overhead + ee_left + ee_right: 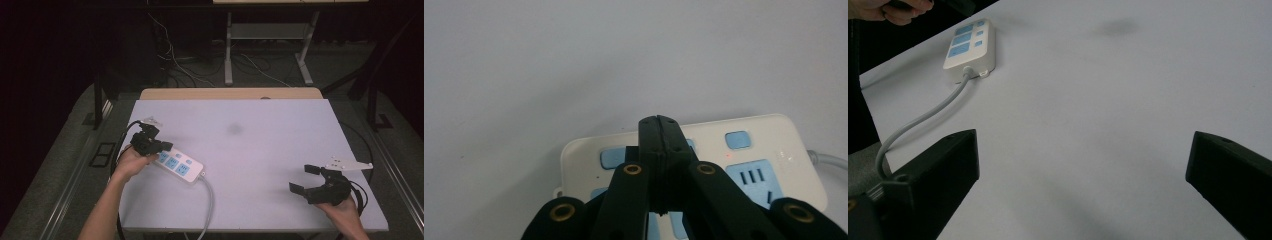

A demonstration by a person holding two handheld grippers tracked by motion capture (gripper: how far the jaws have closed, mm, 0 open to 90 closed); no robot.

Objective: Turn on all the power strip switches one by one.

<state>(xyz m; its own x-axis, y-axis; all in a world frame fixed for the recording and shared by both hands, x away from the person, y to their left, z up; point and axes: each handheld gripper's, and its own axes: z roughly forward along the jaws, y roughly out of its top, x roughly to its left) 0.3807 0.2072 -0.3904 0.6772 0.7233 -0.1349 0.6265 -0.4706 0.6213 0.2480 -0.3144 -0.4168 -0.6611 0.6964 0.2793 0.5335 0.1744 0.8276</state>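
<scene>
Pressing a switch on the power strip (178, 167)
Kept left gripper (659, 122) fingers pressed together, tip squarely over the button; right gripper (306, 178) fingers spread, idle above the counter (260, 150).

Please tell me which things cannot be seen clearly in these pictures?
- Power strip: in the left gripper view the shut left gripper covers its middle sockets.
- Cable: the high view's bottom edge cuts off its far end.
- Right gripper: its own view shows the open jaw tips, not the body.
</scene>
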